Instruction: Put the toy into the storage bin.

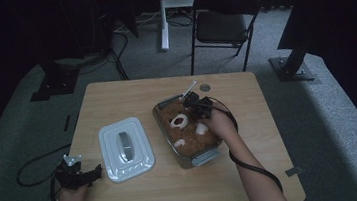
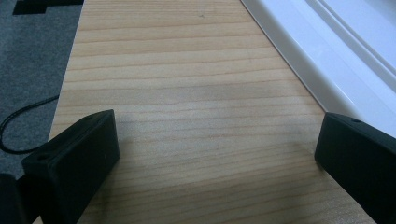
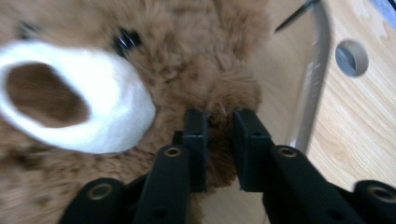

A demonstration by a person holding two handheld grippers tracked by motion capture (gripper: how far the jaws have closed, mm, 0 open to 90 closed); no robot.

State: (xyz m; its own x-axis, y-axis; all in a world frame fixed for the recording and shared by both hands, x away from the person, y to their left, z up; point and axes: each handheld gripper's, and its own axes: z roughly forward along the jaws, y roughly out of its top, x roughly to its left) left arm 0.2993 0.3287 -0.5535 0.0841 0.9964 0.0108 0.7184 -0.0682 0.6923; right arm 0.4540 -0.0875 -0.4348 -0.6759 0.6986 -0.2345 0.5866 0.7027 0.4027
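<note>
Teddy bear (image 3: 93, 93) lies in the clear glass dish (image 1: 162, 104) at the table's (image 1: 254, 173) middle — your right gripper (image 3: 219, 116) has its jaws pinching a tuft of brown fur beside the white muzzle. Your left gripper (image 2: 217, 144) rests near the white lid (image 1: 126, 148), jaws spread wide over bare wood.
</note>
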